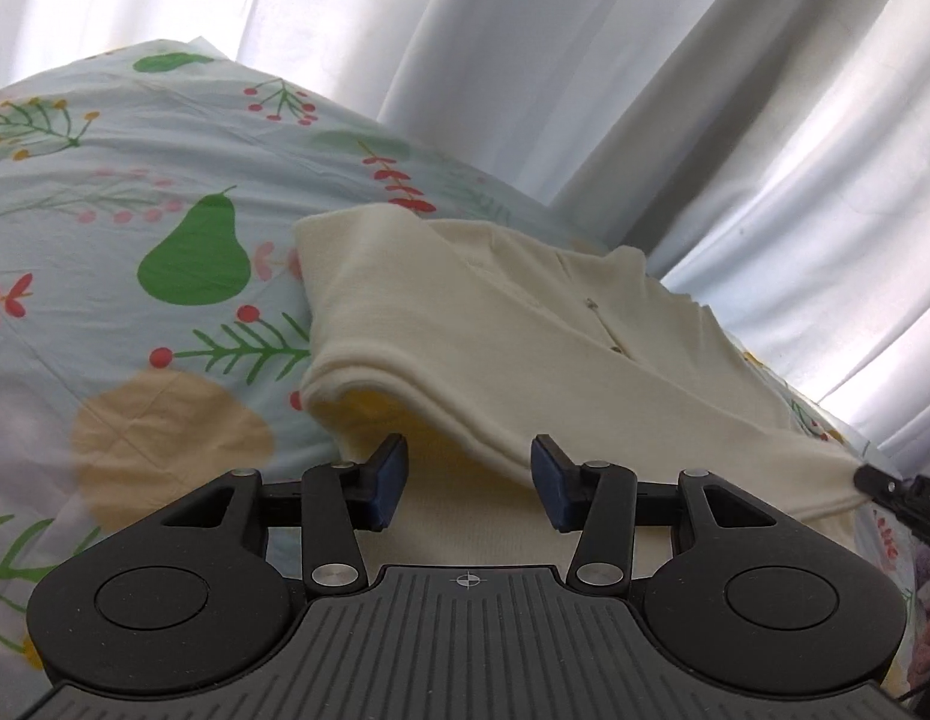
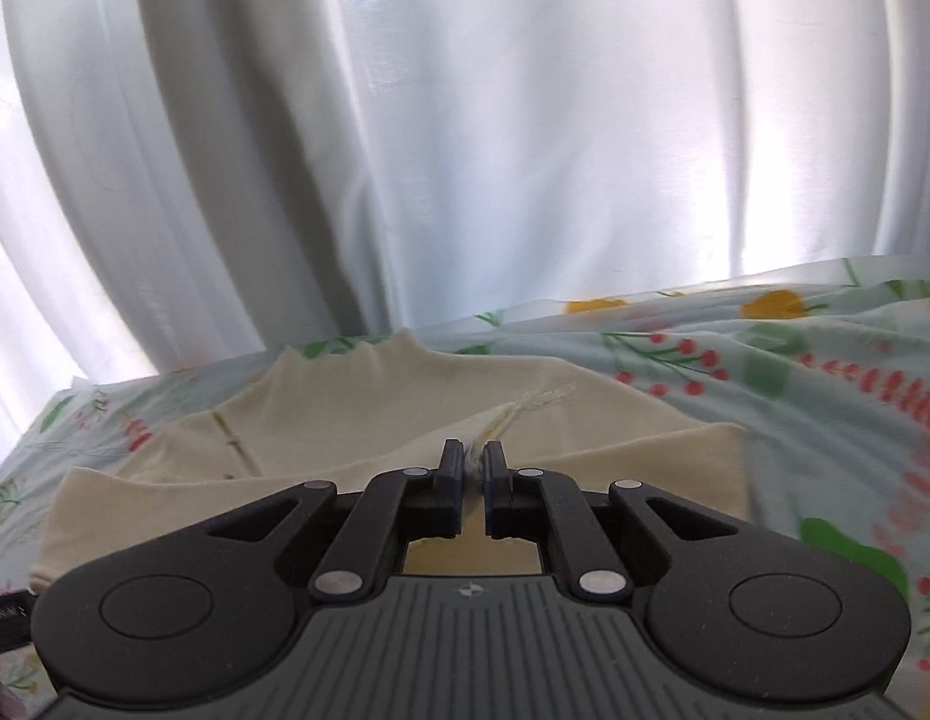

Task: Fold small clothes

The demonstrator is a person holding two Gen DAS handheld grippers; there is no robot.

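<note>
One cream garment (image 1: 525,324) lies on a bed sheet (image 1: 105,192) printed with pears and berries, white curtains (image 2: 465,120) behind; left gripper (image 1: 470,480) fingers half open over its hem; right gripper (image 2: 475,468) pinches its fabric; writing unreadable

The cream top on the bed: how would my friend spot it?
Find the pale blue bedsheet printed with pears and berries, in front of the white curtains. On it lies the plain cream knit top with small buttons, the only unpatterned cloth, one corner pinched by the right gripper.
</note>
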